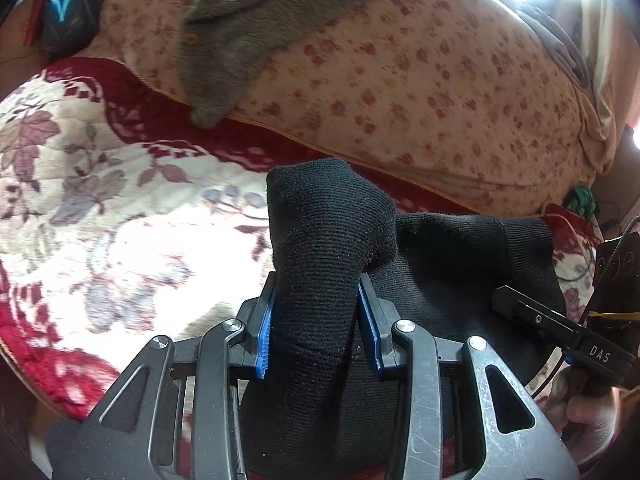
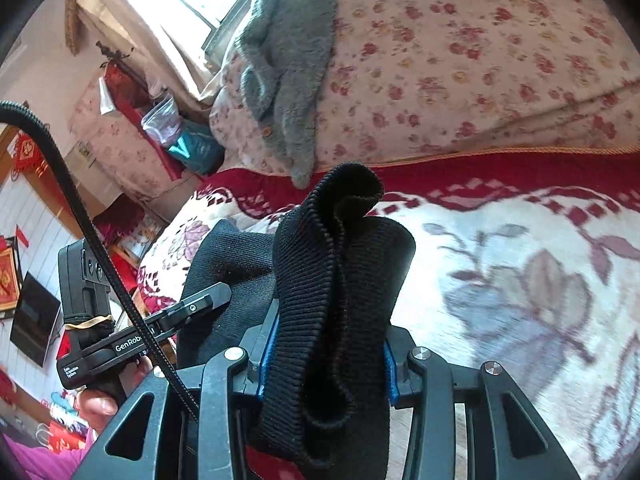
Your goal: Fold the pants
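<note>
The black knit pants [image 1: 320, 248] bunch up between the blue pads of my left gripper [image 1: 318, 320], which is shut on a thick fold of them above the bed. More of the black cloth stretches right toward the other tool [image 1: 560, 324]. In the right wrist view my right gripper [image 2: 326, 348] is shut on the ribbed hem of the pants [image 2: 344, 264], which stands up in a folded wad between its pads. The left tool [image 2: 132, 332], held by a hand [image 2: 100, 400], appears at the left of that view. Both pieces of cloth hang lifted off the blanket.
A white and red flowered blanket [image 1: 120, 220] covers the bed beneath. Behind it lies a pink flowered quilt [image 1: 420, 92] with a grey fleece garment [image 1: 240, 40] draped over it. A dark teal bag [image 2: 196, 152] sits at the bed's far side. A black cable [image 2: 80, 208] crosses the right wrist view.
</note>
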